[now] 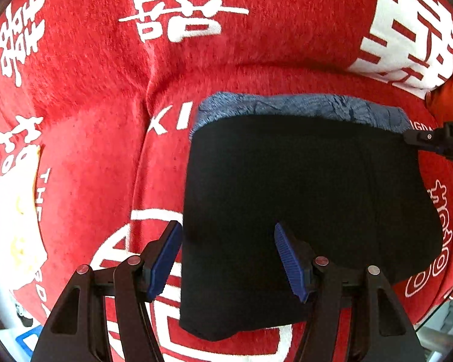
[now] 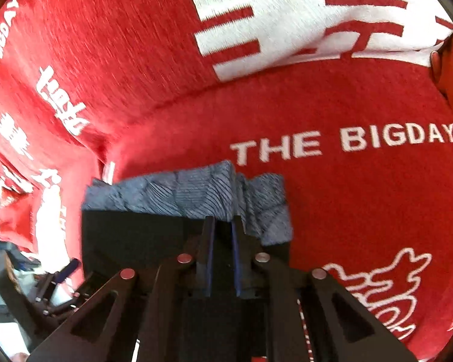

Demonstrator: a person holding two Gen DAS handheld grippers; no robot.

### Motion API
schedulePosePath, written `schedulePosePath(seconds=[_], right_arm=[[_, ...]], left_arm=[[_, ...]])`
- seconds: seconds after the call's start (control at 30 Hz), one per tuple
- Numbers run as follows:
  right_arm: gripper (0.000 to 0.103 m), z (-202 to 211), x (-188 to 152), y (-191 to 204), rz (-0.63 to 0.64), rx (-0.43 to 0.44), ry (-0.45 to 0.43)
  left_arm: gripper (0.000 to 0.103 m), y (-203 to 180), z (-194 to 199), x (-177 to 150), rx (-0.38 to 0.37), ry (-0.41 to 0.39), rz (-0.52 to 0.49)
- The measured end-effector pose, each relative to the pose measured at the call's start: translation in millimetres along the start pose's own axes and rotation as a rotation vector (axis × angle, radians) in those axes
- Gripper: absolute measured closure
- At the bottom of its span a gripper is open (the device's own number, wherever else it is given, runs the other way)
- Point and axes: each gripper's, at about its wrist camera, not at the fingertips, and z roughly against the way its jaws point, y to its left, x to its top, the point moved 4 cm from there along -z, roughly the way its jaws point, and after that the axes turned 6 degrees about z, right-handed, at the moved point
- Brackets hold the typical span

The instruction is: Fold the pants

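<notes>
The black pants point(image 1: 305, 211) lie folded into a compact, roughly square packet on a red blanket point(image 1: 84, 157) covered in white lettering and characters. They sit on top of a blue-grey patterned cloth point(image 1: 302, 105), which sticks out as a strip along their far edge.

The left wrist view takes in the whole packet: smooth, flat, dark, with one lower corner hanging toward the camera. The left gripper point(image 1: 228, 259) hovers over the near edge, its blue pads wide apart and pressing on nothing.

The right wrist view shows what the other cannot: the ribbed, crumpled weave of the cloth point(image 2: 196, 193), bunched at its right end, and "THE BIGDAY" printed beyond it. The right gripper point(image 2: 223, 235) stands almost closed at the pants' point(image 2: 130, 235) far edge; whether fabric is pinched I cannot tell.
</notes>
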Motion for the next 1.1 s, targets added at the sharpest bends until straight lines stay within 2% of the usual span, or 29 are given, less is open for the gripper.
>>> schedulePosePath(seconds=[0.07, 0.1, 0.13, 0.4, 0.47, 0.53, 0.57, 0.67, 0.87, 1.0, 1.1], right_arm=[[0.092, -1, -5, 0, 0.015, -0.030, 0.015], [0.092, 1, -8, 0, 0.016, -0.047, 0.020], [0.092, 6, -12, 2, 0.030, -0.071, 0.017], [0.091, 37, -50, 32, 0.113, -0.116, -0.021], [0.085, 41, -60, 42, 0.130, -0.117, -0.030], [0.064, 39, -69, 51, 0.150, -0.113, -0.017], [0.061, 33, -74, 56, 0.166, -0.116, -0.004], [0.061, 15, -86, 60, 0.202, -0.157, 0.045], [0.057, 13, -96, 54, 0.208, -0.185, 0.029], [0.044, 14, -101, 46, 0.191, -0.203, 0.028], [0.042, 16, -103, 40, 0.130, -0.171, 0.015]], left_arm=[[0.035, -3, 0, -3, -0.002, 0.002, -0.005], [0.027, -3, -1, -4, -0.002, 0.005, -0.005], [0.024, -3, -1, -5, -0.003, 0.007, -0.002], [0.024, -4, -3, -6, -0.016, 0.022, 0.001], [0.024, -4, -4, -6, -0.016, 0.025, 0.000], [0.024, -4, -4, -6, -0.016, 0.026, -0.004], [0.024, -4, -4, -6, -0.016, 0.027, -0.005], [0.024, -4, -5, -6, -0.018, 0.030, -0.004], [0.024, -3, -7, -7, -0.025, 0.034, -0.007], [0.024, -2, -7, -7, -0.026, 0.046, -0.011], [0.024, -3, -7, -8, -0.029, 0.048, -0.025]])
